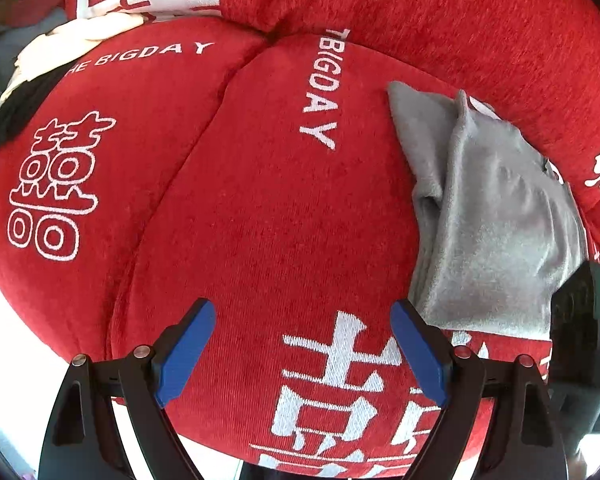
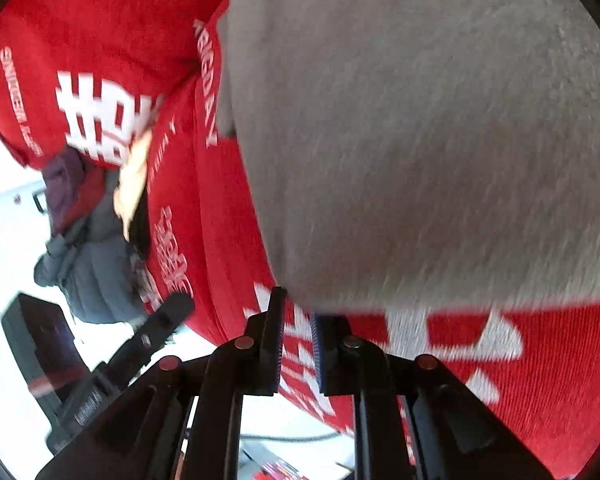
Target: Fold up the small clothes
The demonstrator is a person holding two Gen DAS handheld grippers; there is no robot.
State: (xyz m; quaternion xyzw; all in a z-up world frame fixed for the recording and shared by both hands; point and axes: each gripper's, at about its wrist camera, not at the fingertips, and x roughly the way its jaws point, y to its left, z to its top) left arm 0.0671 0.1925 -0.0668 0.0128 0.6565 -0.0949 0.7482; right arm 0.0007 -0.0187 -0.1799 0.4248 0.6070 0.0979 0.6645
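Red sofa cushions (image 1: 260, 208) with white printed letters fill the scene, and on them I work. At the far left a small pile of cream and black clothes (image 1: 32, 80) lies on the edge of one cushion; I cannot tell if they are folded. My left gripper (image 1: 302, 350) points down at bare red fabric with its blue pads spread wide and nothing between them. To the right of it lies the grey garment (image 1: 496, 216), already doubled over once with some wrinkles, its near edge just beside my right blue pad. My right gripper (image 2: 296, 340) is at that near edge, the jaws almost pressed together; the view is blurred, so I cannot tell if cloth is pinched. I judge the folding is partly done: one more fold and some smoothing are left.
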